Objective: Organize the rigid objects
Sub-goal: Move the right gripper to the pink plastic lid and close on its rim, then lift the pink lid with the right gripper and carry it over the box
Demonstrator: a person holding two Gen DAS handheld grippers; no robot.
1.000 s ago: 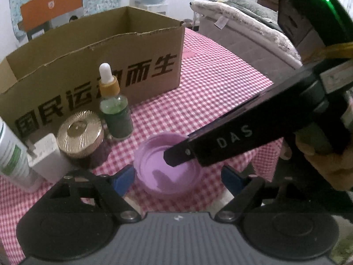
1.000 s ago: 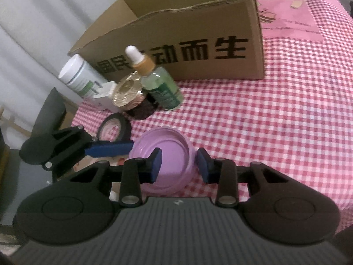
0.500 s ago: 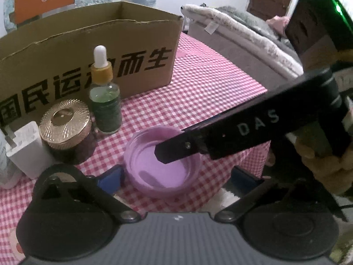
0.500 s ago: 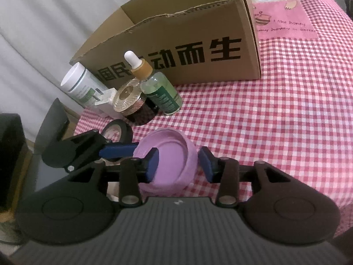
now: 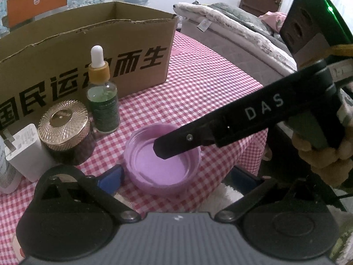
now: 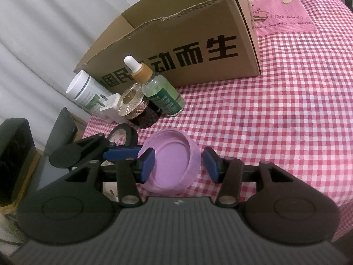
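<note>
Black Chinese characters on the cardboard box [image 5: 92, 50] front: 国民运, one character hidden behind the dropper bottle [image 5: 102, 101], then 而生. From the right wrist, 动而生 readable. White letters "DAS" along the black gripper finger [image 5: 242, 117]. Pink patch [image 6: 282, 15] on the tablecloth: "I like honey", second line blurred. Bottle label unreadable.
</note>
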